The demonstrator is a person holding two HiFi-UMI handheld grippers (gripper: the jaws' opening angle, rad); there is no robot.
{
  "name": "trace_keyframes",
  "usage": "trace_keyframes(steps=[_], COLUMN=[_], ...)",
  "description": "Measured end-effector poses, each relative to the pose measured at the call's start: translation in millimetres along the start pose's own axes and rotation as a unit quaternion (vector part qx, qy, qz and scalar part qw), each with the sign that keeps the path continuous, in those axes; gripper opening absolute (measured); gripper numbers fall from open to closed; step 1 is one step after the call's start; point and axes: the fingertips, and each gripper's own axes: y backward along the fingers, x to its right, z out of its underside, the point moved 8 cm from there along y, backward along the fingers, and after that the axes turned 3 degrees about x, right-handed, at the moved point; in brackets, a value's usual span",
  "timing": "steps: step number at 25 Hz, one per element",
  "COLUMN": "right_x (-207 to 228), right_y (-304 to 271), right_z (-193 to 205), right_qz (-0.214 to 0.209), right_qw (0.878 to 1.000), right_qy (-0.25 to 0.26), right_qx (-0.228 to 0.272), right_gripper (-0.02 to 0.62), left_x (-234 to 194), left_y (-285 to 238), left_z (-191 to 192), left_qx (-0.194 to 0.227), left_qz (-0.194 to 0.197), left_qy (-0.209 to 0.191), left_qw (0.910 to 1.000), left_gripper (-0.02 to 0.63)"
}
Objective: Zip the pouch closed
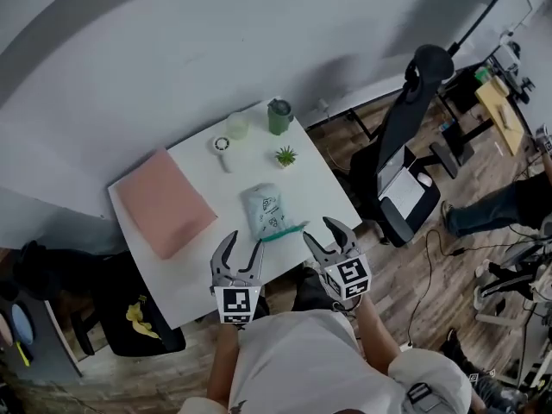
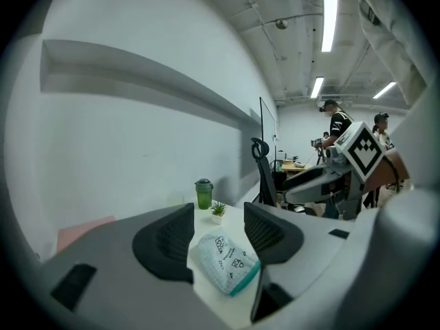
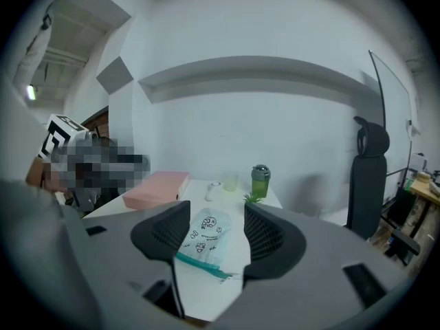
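Hovering near pouch (image 1: 266,211) on white table (image 1: 304,179), left claw (image 1: 242,244) parted, right claw (image 1: 320,231) parted, neither gripping anything

The left claw (image 1: 242,247) and right claw (image 1: 321,231) were grey with dark ribbed pads (image 2: 172,236). Each bore a white cube (image 1: 236,304) printed with black square markers. The person wore a pale T-shirt (image 1: 293,360).
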Motion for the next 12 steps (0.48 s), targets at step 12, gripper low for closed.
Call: trace_keyframes(steps=[12], right_x=[57], right_y=[-41], right_z=[44], right_qz=[-0.157], right_qw=[0.985], right_qy=[0.034], right_qx=[-0.064], right_gripper=[0.199], left_x=[57], left_y=[-45], left_z=[39], left_qx=[-0.072], left_qz=[-0.077], left_qy=[0.046], left_qw=[0.9934], left_gripper=[0.202])
